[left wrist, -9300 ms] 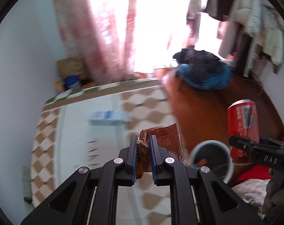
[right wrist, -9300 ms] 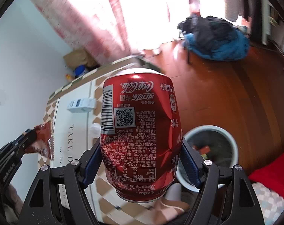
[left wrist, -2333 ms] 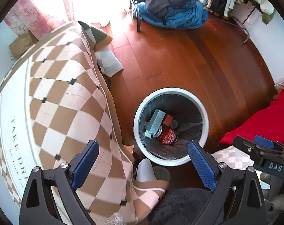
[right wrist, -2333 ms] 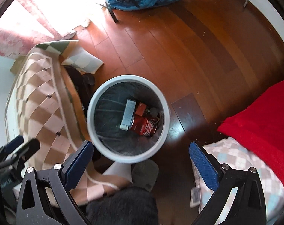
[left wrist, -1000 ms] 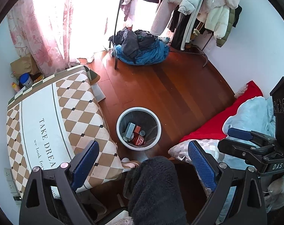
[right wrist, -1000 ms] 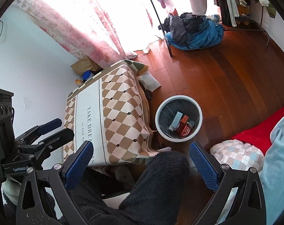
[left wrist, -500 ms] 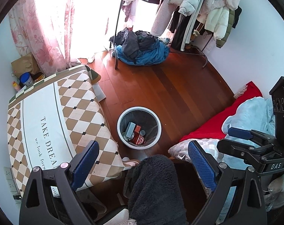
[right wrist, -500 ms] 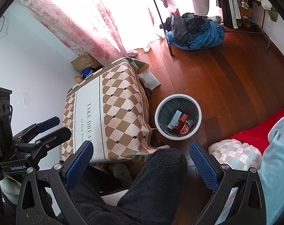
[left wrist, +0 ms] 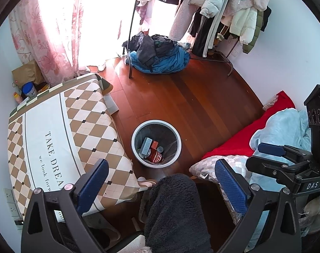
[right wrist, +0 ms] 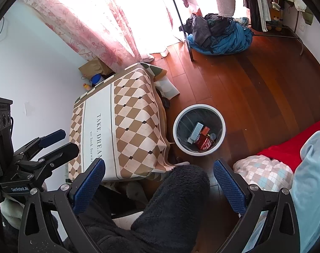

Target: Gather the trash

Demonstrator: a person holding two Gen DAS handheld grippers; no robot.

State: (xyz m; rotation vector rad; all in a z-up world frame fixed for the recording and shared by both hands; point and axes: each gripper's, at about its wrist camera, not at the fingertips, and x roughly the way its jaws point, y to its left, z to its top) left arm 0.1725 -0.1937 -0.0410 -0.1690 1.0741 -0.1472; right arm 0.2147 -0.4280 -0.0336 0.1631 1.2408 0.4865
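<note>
A round white-rimmed trash bin (left wrist: pixel 136 130) stands on the wooden floor beside the table; it also shows in the right wrist view (right wrist: pixel 223 124). Inside lie a red cola can (left wrist: pixel 156 158) (right wrist: pixel 205 143), a pale box (left wrist: pixel 147 144) (right wrist: pixel 195 132) and a red wrapper (right wrist: pixel 205 130). My left gripper (left wrist: pixel 160 181) is open and empty, held high above the bin. My right gripper (right wrist: pixel 159 181) is open and empty, also high up. Each gripper shows at the edge of the other's view.
A low table with a checked cloth (left wrist: pixel 60 135) (right wrist: pixel 122 126) stands left of the bin. A dark fleece-clad leg (left wrist: pixel 174 210) (right wrist: pixel 160 210) fills the foreground. Red and light-blue bedding (left wrist: pixel 271 124) lies right. A clothes heap (left wrist: pixel 157 52) and rack stand at the back.
Since 9.3 s ago the can and the wrapper have left my grippers and lie in the bin. Both grippers have risen high. Over the last second the view has barely shifted.
</note>
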